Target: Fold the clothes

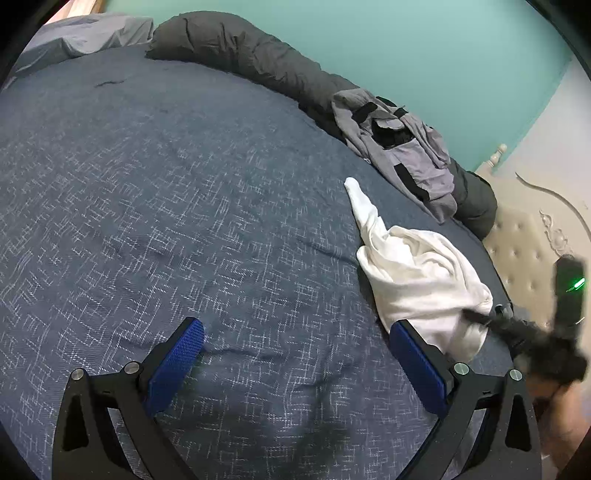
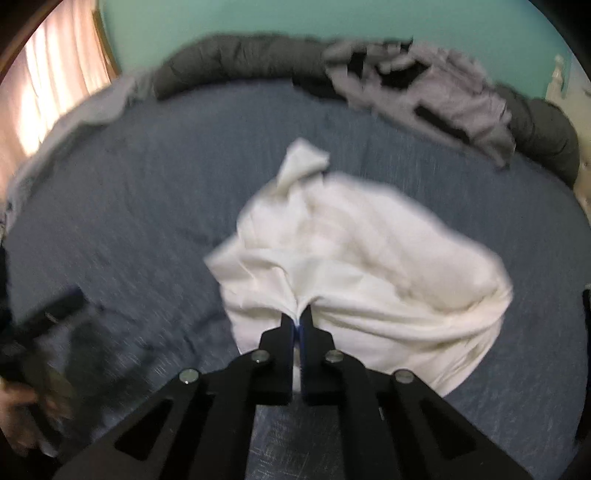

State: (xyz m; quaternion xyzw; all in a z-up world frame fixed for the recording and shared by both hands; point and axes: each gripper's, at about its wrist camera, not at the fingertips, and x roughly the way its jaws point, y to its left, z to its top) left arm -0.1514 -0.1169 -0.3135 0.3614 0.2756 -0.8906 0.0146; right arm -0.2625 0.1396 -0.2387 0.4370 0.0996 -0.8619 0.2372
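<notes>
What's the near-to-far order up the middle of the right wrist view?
right gripper shut on the white garment → bare blue bedspread → dark grey bolster → teal wall.

A bed [image 1: 166,192] covered in a dark blue spread with a fine pale crosshatch fills most of both views. A crumpled white garment [image 1: 417,273] lies on it at the right of the left wrist frame, one narrow end reaching toward the upper middle. A rolled dark grey duvet [image 1: 236,48] runs along the far edge by the teal wall. A grey and black garment [image 1: 402,147] lies heaped over that roll at upper right. Pale blue bedding [image 1: 85,33] sits at upper left.
</notes>
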